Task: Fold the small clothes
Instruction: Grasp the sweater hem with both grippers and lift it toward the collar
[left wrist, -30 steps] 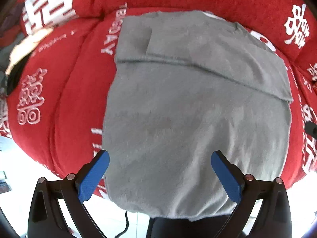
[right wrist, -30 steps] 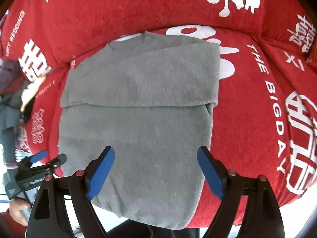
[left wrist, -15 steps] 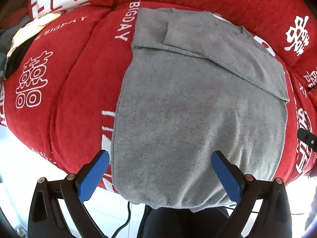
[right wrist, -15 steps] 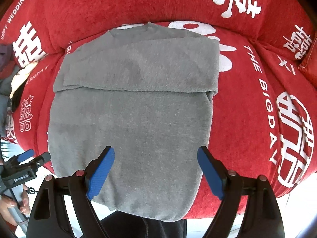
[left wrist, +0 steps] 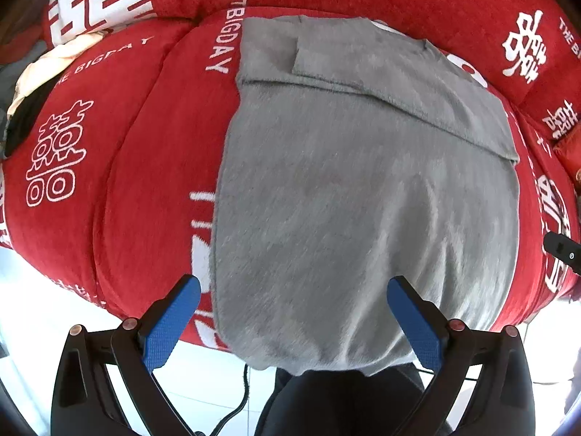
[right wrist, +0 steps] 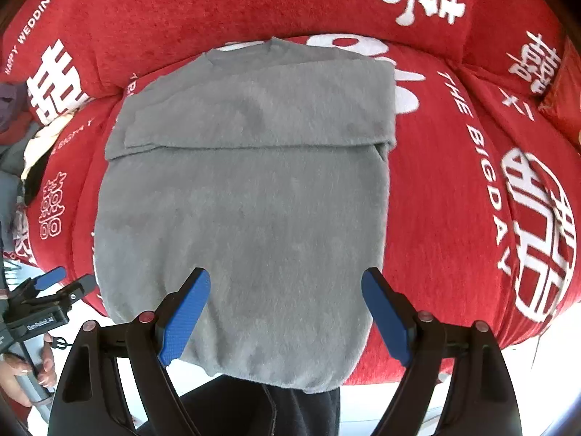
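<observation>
A grey fleecy garment (left wrist: 363, 200) lies flat on a red sofa seat (left wrist: 145, 152), its far part folded over toward me and its near hem hanging over the seat's front edge. It also shows in the right wrist view (right wrist: 247, 210). My left gripper (left wrist: 292, 312) is open and empty, above the garment's near left hem. My right gripper (right wrist: 285, 305) is open and empty, above the near hem, right of centre. The left gripper also shows at the left edge of the right wrist view (right wrist: 61, 287).
The red sofa backrest (right wrist: 254, 0) with white lettering rises behind the garment. A pile of other clothes (left wrist: 32, 83) lies at the far left of the seat. White floor (left wrist: 36, 309) lies below the seat's front edge. Dark trouser legs (right wrist: 254, 410) are in front of the sofa.
Both grippers have drawn back toward the seat's front edge and shifted slightly left. The garment has not moved. Both stay open.
</observation>
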Demonstrator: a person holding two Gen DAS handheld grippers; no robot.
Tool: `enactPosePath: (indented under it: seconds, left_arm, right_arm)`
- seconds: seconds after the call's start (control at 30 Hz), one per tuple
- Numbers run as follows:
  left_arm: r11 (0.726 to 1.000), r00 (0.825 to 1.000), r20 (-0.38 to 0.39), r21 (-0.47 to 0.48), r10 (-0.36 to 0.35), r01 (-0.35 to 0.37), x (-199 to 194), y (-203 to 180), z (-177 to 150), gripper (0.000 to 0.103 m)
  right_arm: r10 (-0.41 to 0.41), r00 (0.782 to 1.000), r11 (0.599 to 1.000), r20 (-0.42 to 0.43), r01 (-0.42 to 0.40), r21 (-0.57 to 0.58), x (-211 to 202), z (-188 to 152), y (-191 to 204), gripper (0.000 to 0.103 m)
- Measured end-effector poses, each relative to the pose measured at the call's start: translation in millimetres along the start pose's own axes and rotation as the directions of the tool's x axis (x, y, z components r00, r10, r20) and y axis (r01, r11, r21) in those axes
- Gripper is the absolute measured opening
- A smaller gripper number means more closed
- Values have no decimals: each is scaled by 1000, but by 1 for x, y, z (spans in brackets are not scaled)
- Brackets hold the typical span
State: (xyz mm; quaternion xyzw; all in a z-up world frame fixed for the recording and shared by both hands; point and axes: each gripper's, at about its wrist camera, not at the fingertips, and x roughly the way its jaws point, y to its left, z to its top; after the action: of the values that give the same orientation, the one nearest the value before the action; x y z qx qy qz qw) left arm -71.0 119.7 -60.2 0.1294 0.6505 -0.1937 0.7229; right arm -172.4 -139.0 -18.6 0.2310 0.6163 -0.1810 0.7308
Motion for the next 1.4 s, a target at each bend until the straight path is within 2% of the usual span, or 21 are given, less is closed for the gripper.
enactPosePath:
  seconds: [0.27, 0.4, 0.47, 0.53, 0.6, 0.67, 0.73, 0.83, 0.93, 1.07, 1.2, 1.33, 1.4]
  left_arm:
    - [1000, 999, -29, 14, 12, -12, 9, 14, -26, 103]
    - [1000, 999, -38, -13, -11, 10, 16, 19, -39, 103]
    - [999, 999, -28, -22, -47, 46, 18, 22, -46, 103]
    - [996, 996, -20, -27, -86, 86, 23, 23, -55, 103]
    - [994, 994, -20, -21, -108, 108, 29, 25, -65, 103]
    - [991, 990, -33, -13, -134, 134, 39, 26, -77, 103]
    - [988, 986, -52, -20, -156, 155, 50, 29, -89, 103]
    - [983, 981, -67, -44, -180, 177, 62, 34, -99, 103]
    - [981, 979, -69, -60, -190, 186, 71, 39, -109, 103]
    - [982, 980, -83, -67, -182, 176, 86, 41, -112, 103]
    - [971, 969, -81, -75, -232, 226, 96, 36, -108, 103]
    - [982, 978, -92, -38, -186, 183, 108, 30, -104, 103]
    - [981, 976, -105, -39, -192, 189, 113, 33, -105, 103]
  right_arm:
    - [19, 999, 999, -40, -18, 38, 9, -34, -5, 88]
    - [131, 990, 989, -51, -127, 69, 13, -46, -15, 88]
    - [234, 970, 969, -61, -227, 103, 19, -54, -28, 88]
    - [334, 939, 936, -85, -319, 147, 30, -64, -46, 88]
    - [401, 908, 907, -121, -376, 188, 44, -76, -64, 87]
    - [443, 883, 888, -158, -407, 215, 60, -92, -82, 78]
    - [456, 868, 882, -198, -410, 234, 78, -111, -97, 68]
    - [466, 851, 879, -244, -412, 241, 104, -139, -111, 68]
    - [472, 843, 877, -258, -421, 231, 123, -155, -115, 68]
    - [500, 827, 863, -257, -448, 234, 138, -158, -112, 68]
    - [529, 806, 848, -264, -491, 201, 141, -157, -101, 69]
    - [577, 777, 816, -250, -546, 189, 140, -154, -94, 69]
    - [589, 763, 808, -265, -557, 190, 145, -156, -92, 69]
